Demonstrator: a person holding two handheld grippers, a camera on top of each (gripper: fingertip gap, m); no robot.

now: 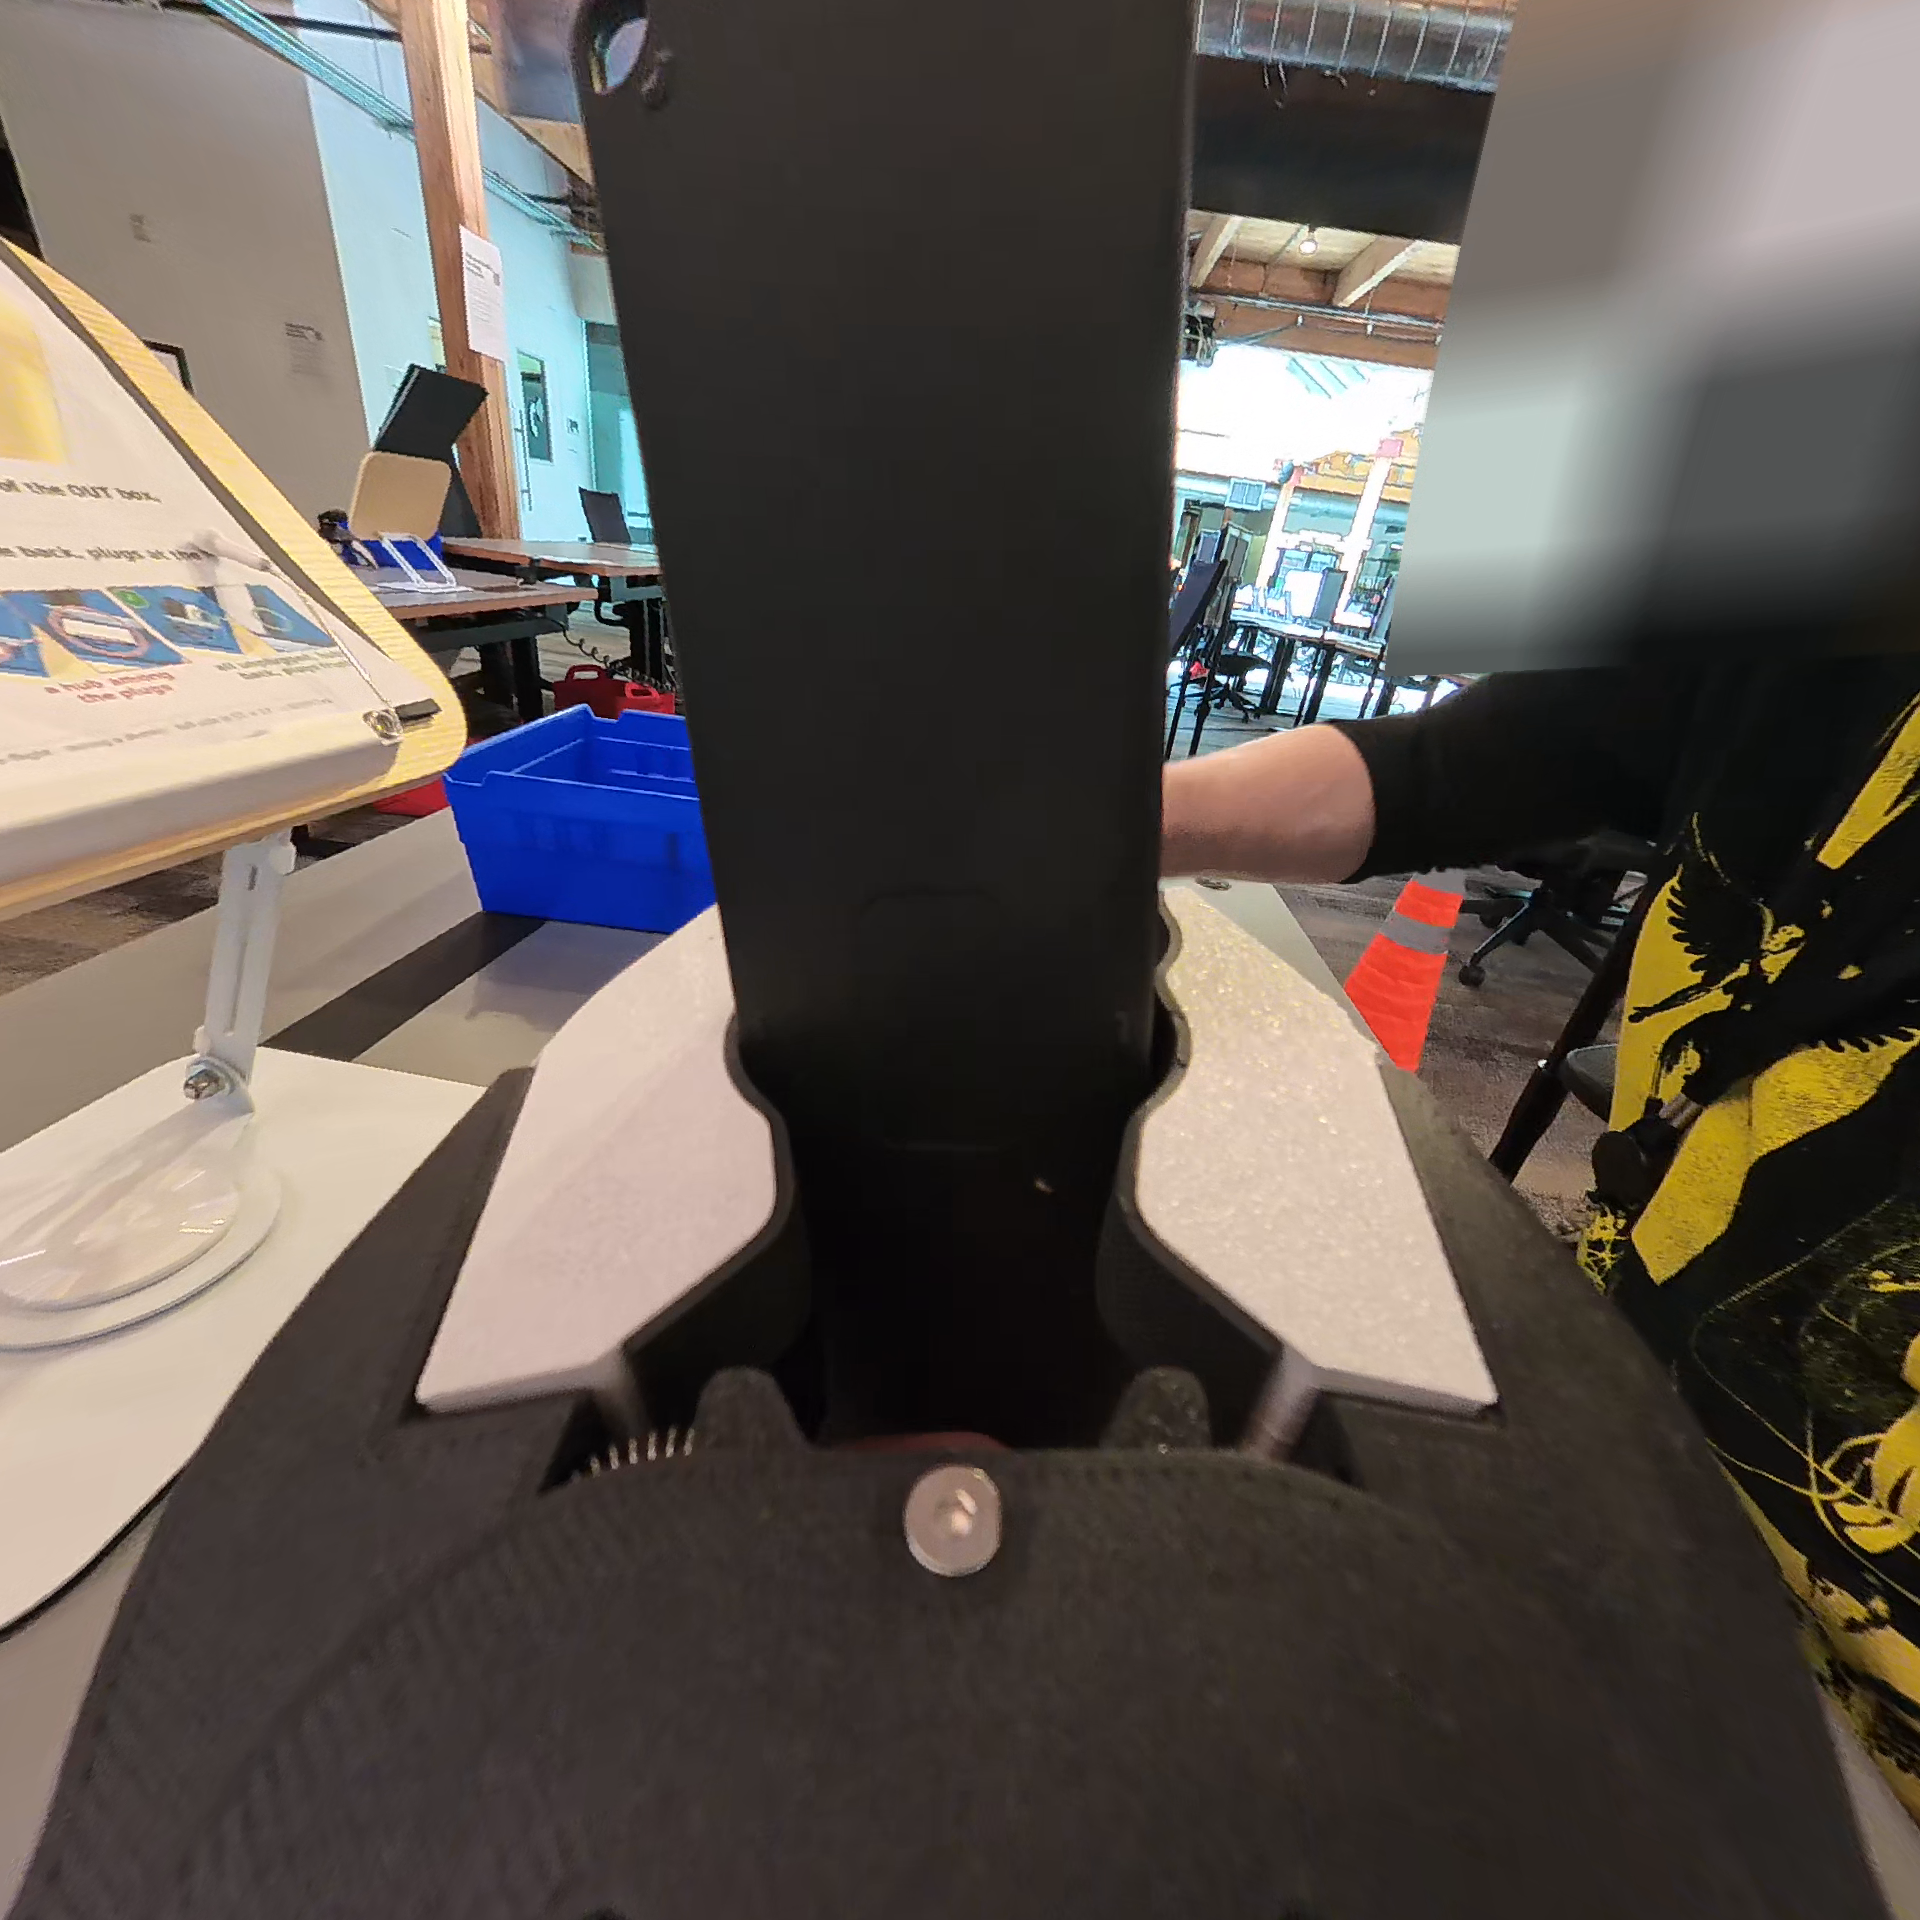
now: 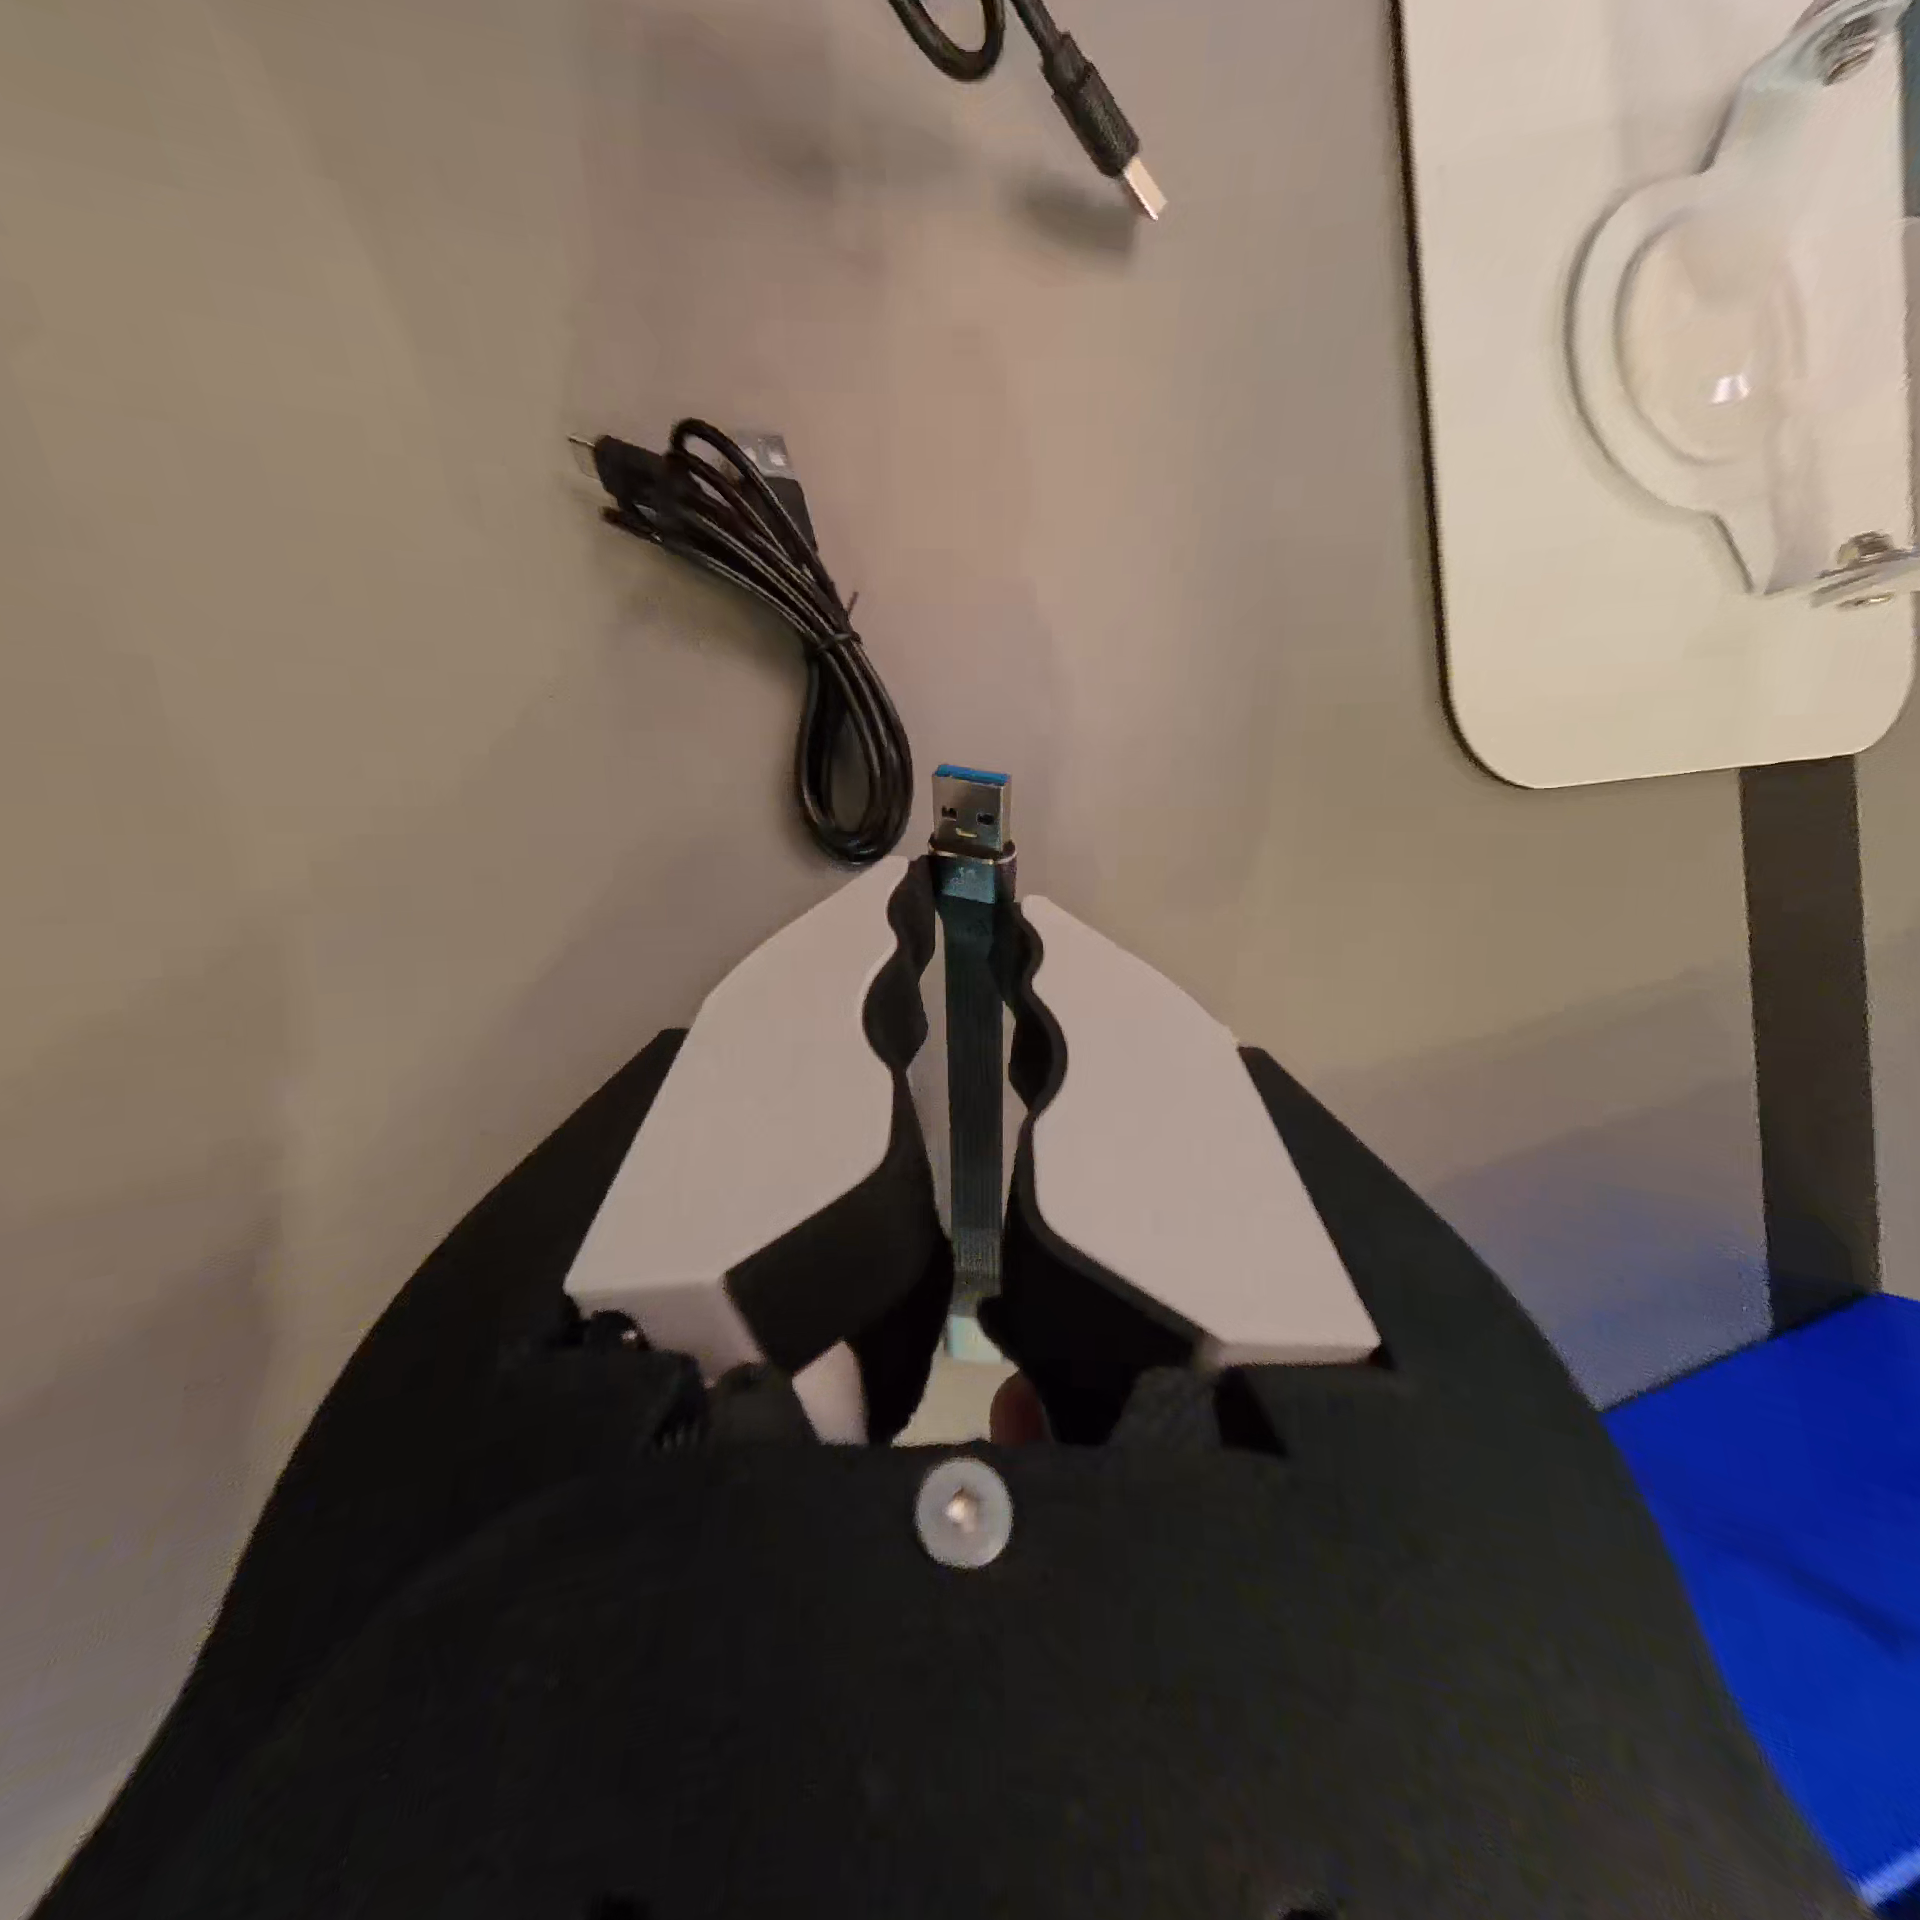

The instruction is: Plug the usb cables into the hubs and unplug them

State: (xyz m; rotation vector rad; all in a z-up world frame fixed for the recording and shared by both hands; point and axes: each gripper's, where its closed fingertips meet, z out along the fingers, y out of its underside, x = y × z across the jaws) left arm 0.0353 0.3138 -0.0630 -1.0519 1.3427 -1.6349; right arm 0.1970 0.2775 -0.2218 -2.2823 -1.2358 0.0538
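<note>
USB plug [image 2: 974, 805] juts past right jaws clamped on its flat cable; left jaws clamped on black hub [image 1: 914, 520]; bare table [image 2: 312, 416] ahead.

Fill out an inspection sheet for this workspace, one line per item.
Surface: grey table, bare apart from the items below.
Job's things: long black hub standing upright between the left fingers; flat dark cable with a blue-tipped USB plug.
Clutter: blue bin; white stand base carrying an instruction board.
Grippers: left gripper shut on the hub; right gripper shut on the flat cable just behind its plug, which points forward.
Cables: bundled black cable and another black cable lying loose on the table.
Surroundings: person's forearm, orange cone, office chairs, desks.
</note>
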